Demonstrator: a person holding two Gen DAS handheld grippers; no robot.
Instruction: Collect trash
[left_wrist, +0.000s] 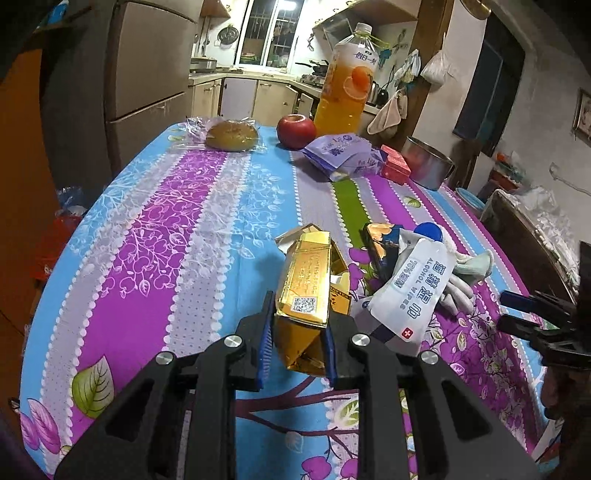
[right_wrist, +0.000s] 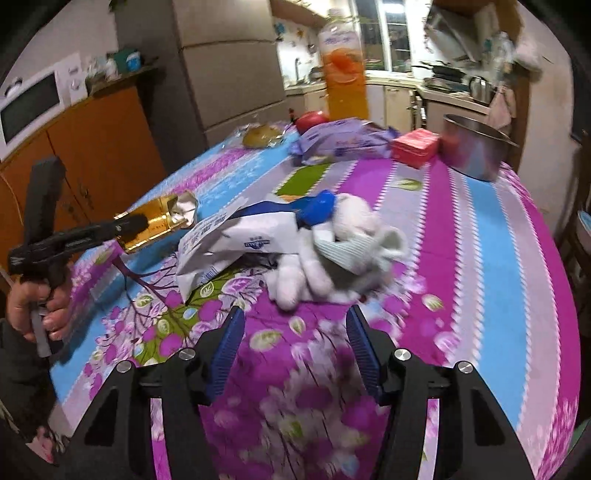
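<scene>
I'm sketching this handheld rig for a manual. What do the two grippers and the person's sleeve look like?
Both the left gripper and the right gripper are matte black plastic, with angular linkage arms joined by round silver bolts. The jaws carry ribbed blue pads. From the right wrist view, the left gripper has a black pistol-style handle, and the sleeve behind it is dark.

Crumpled gold carton (left_wrist: 308, 291) lifted, white wipes packet (left_wrist: 413, 291) on tablecloth

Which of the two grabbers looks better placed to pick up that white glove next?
The right. The right gripper is open and empty, with the white glove lying just ahead of its fingers. The left gripper is already shut on the crushed gold box, so it has no room for more.
</scene>
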